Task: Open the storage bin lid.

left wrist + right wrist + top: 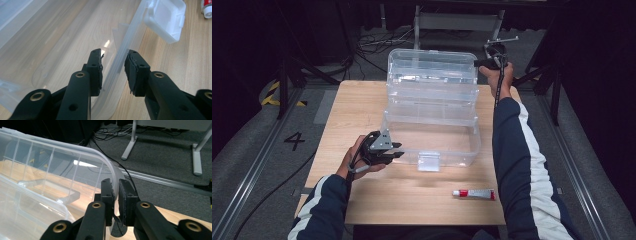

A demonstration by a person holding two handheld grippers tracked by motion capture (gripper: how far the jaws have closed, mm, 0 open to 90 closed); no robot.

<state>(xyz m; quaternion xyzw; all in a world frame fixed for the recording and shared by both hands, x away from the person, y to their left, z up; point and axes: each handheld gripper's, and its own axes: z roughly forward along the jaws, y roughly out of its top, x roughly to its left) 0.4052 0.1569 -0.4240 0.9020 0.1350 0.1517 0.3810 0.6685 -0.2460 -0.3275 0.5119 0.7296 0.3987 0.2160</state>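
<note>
- While the clear storage box (432, 112) sits open mid-table, its lid (432, 67) stands raised at the far side.
- Right gripper (116, 195) is clenched on the lid's rim corner; a slip there could drop the lid.
- Left gripper (113, 68) straddles the box's front wall, jaws apart, not pressing, so the base could skid.
- Tube (474, 193) lies near the front edge, well apart.
</note>
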